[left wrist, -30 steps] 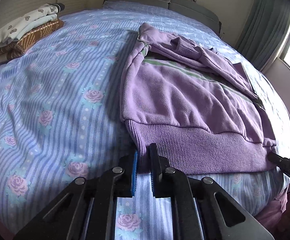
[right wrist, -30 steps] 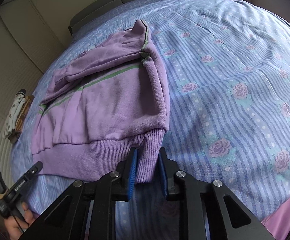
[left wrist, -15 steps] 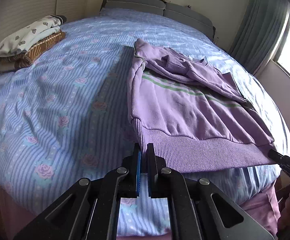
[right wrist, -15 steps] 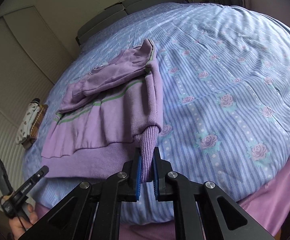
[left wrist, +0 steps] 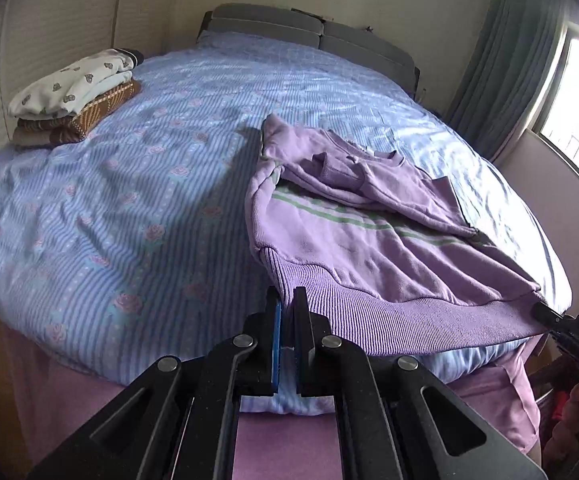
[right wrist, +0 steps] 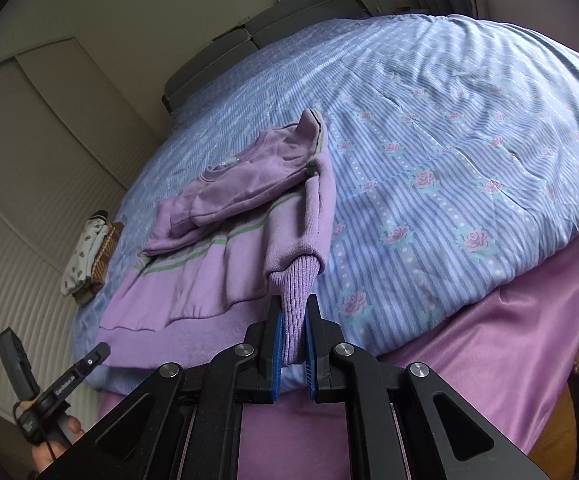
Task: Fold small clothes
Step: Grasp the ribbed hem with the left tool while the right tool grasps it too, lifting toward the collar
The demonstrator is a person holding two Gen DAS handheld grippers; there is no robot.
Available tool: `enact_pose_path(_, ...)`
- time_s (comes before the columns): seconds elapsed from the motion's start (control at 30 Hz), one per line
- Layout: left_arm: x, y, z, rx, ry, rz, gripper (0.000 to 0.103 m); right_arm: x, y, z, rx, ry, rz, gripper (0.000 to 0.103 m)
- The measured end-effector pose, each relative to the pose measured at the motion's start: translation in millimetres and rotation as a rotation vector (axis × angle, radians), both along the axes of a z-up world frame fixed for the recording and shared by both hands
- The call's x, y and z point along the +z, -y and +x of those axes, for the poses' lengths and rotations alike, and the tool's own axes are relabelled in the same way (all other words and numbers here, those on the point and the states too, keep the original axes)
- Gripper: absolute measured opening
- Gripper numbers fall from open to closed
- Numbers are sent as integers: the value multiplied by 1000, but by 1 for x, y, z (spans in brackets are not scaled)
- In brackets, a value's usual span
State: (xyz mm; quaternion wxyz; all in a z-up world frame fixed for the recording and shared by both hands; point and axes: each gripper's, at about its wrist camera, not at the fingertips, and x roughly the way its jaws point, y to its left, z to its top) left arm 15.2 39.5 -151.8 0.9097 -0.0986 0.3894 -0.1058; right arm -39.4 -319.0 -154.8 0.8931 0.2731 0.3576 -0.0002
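Observation:
A lilac sweatshirt (left wrist: 369, 240) with green stripes lies on the bed, its sleeves folded across the chest. My left gripper (left wrist: 287, 312) is shut on the left corner of its ribbed hem, which is lifted off the cover. My right gripper (right wrist: 292, 320) is shut on the opposite hem corner of the sweatshirt (right wrist: 249, 248), the ribbing bunched between the blue pads. The hem hangs stretched between the two grippers at the near edge of the bed. The right gripper's tip also shows at the right edge of the left wrist view.
A bed with a blue rose-print cover (left wrist: 137, 200) fills both views, a purple sheet (right wrist: 469, 360) hanging at its near side. A stack of folded clothes (left wrist: 73, 96) sits at the far left corner. Grey headboard (left wrist: 313, 36) behind, curtain and window (left wrist: 569, 120) at right.
Both grippers have closed fully on the hem corners and lifted up and back towards the near bed edge, raising the hem and pulling the sweatshirt's lower part off the cover.

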Motion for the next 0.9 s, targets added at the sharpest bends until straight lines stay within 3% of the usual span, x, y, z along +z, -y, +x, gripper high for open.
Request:
enact_pose_path(0.23,32,-2,44,49,85,-83,7,29,6,36,-38,100,-3,10)
enact_pose_path(0.47,53,5,123,81,122,-142,7,51,17,105,-63,174,-6,10)
enact_pose_path(0.67,44,19,202,102,82,-143,7,43,32,185,-88,144,38,10)
enact_pose_path(0.9,12,32,277,117,36,-92,7,9,45,261,-104,67,56,10)
